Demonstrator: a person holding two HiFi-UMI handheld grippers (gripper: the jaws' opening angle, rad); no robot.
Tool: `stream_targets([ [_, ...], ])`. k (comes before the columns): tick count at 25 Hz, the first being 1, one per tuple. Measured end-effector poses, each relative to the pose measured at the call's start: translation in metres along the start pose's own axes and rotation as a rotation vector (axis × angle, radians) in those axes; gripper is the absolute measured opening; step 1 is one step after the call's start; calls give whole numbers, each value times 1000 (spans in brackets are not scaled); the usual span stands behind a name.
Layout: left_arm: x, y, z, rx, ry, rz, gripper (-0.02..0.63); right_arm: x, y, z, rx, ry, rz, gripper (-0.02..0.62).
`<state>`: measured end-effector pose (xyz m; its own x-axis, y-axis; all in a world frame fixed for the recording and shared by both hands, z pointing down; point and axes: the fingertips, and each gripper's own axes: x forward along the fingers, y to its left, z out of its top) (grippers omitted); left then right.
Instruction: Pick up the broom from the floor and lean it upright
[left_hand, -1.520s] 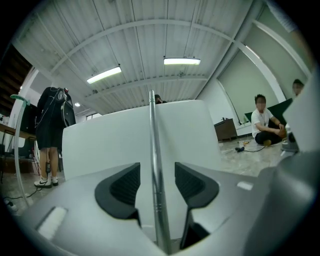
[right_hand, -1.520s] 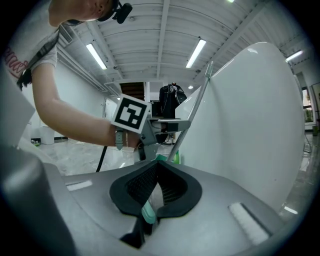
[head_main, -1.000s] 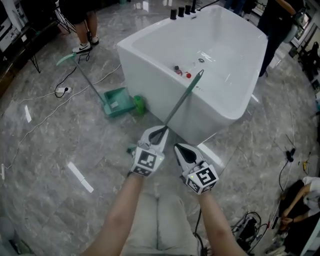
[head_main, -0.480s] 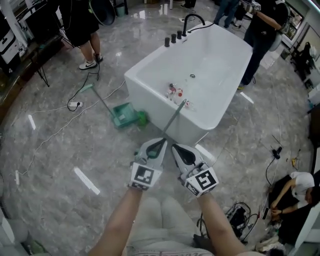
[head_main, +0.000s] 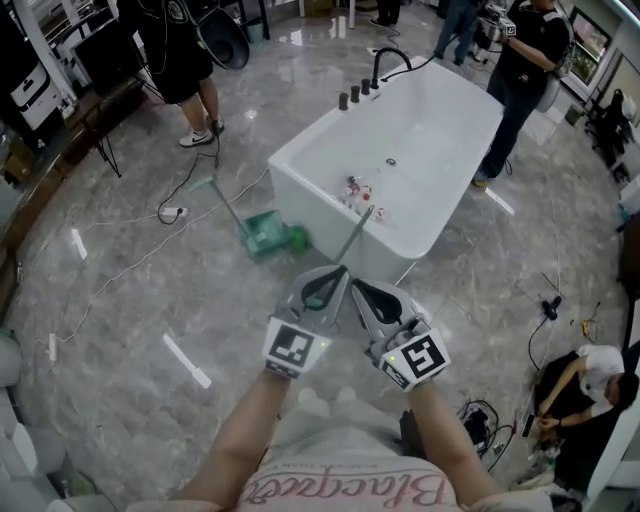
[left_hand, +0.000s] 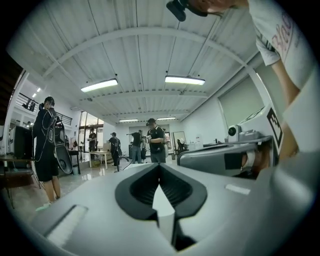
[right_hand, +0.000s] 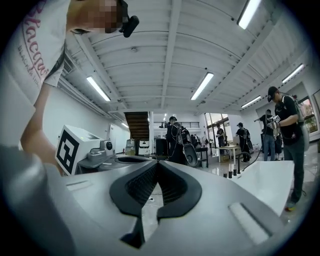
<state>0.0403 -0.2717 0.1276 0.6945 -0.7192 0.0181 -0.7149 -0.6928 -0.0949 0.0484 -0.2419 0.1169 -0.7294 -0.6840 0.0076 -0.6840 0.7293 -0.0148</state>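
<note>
The broom's green handle (head_main: 356, 234) leans with its top against the rim of the white bathtub (head_main: 300, 190). Its lower part is hidden behind my left gripper (head_main: 337, 272). In the head view both grippers hover side by side in front of the tub, high above the floor. The right gripper (head_main: 358, 289) is just to the right of the left one. In the left gripper view the left gripper (left_hand: 160, 168) has its tips together and nothing between them. The right gripper (right_hand: 157, 165) looks the same in its own view, also empty.
A green dustpan (head_main: 264, 231) with a long handle lies left of the tub, a small green thing (head_main: 298, 240) beside it. People stand at the far left (head_main: 185, 60) and far right (head_main: 520, 70); one sits at the lower right (head_main: 590, 385). Cables (head_main: 175, 212) cross the floor.
Both grippers have risen together, and the floor and tub look farther off. The broom handle has kept its lean against the tub rim. Both grippers stayed shut.
</note>
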Motion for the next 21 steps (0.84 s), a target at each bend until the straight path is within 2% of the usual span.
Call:
stream_targets([
  [6,-3,-3,26,3,-26,8,-3,-8,-8,28,-21,-29,-10,0],
  [12,1,-3,35,14,-48,12,-2,-8,-18,36,-26,-49,-37,0],
  [17,4,0,42,-7,-69,22,-2,-11,-26,38,-14,-60,-68,0],
  [21,2,7,50,-6,-87,33,-2,-4,-26,41,-15,-63,-66,0],
])
